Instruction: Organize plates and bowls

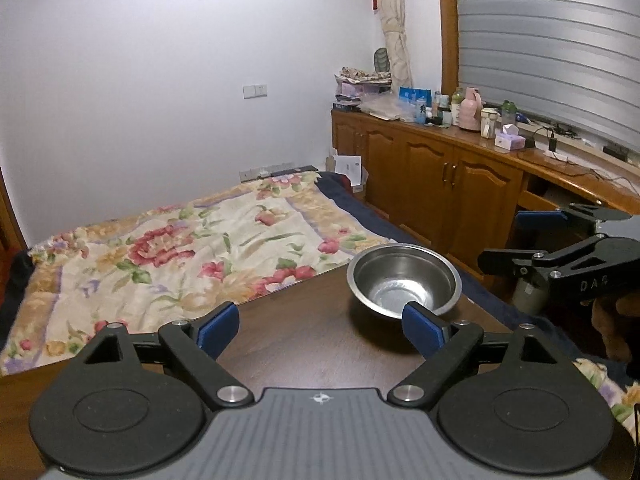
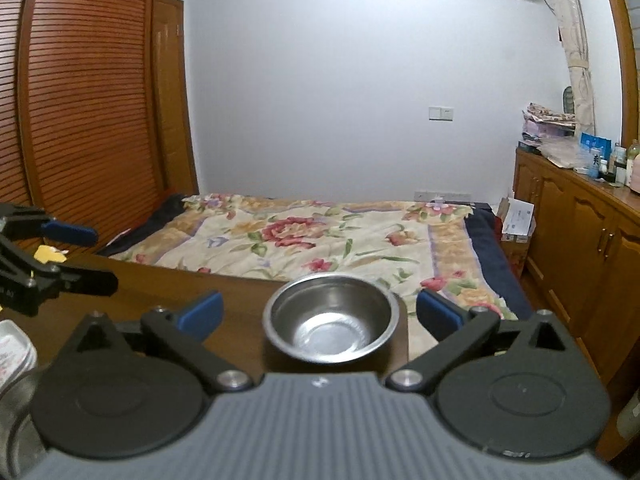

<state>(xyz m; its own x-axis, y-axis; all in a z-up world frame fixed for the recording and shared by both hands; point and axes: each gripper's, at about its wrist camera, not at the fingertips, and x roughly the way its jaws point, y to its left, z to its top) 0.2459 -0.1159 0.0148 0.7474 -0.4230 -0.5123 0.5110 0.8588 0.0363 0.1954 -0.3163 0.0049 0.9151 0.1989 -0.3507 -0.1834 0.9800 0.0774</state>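
Both grippers' fingers [image 2: 200, 314] spread wide, empty, steel bowl [image 2: 331, 318] between, bed [image 2: 320, 236] beyond.

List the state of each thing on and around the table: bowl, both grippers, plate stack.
steel bowl: upright, empty, on the table's far corner, untouched
right gripper: open, bowl between its fingers, not gripped
left gripper: open, empty
plate stack: at the frame's edge, mostly cut off

One steel bowl [image 2: 331, 320], two grippers [image 2: 318, 316]
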